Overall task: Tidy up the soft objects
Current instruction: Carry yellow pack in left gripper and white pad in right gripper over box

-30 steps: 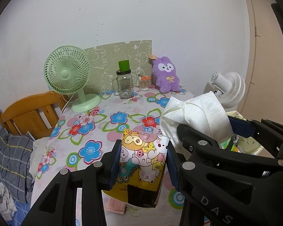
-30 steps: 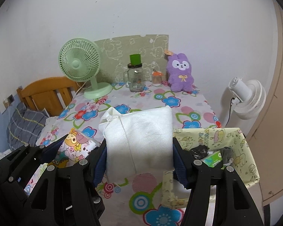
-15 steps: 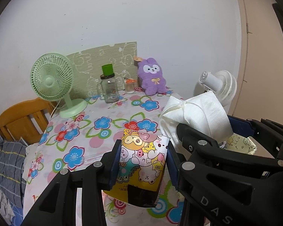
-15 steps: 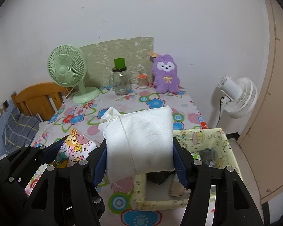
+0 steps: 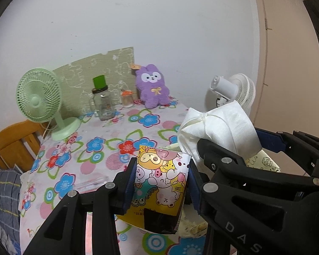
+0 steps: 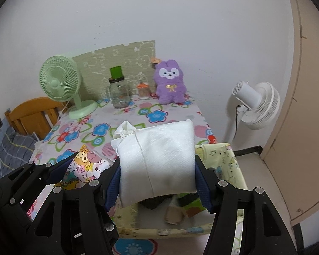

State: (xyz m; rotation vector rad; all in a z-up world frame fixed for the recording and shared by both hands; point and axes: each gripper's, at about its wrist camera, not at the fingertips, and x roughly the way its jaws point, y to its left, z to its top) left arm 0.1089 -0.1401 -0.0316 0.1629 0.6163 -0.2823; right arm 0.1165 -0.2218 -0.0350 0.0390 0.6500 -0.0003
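"DAS" [image 5: 242, 237] lettering — black right tongs [image 6: 157, 170] frame

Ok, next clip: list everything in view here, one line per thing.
white cloth bag: 1, white, tied, in right gripper over the bin
cartoon pouch: 1, multicolour, in left gripper
fabric bin: 1, pale yellow, table's right edge, items inside
plush bunny: 1, purple, table's far end
glass jar: 1, clear, green top
small jar: 1, orange lid
desk fan: 1, green
floor fan: 1, white
table: 1, floral cloth
wooden chair: 1, left
left gripper: black, blue pads
right gripper: black, blue pads
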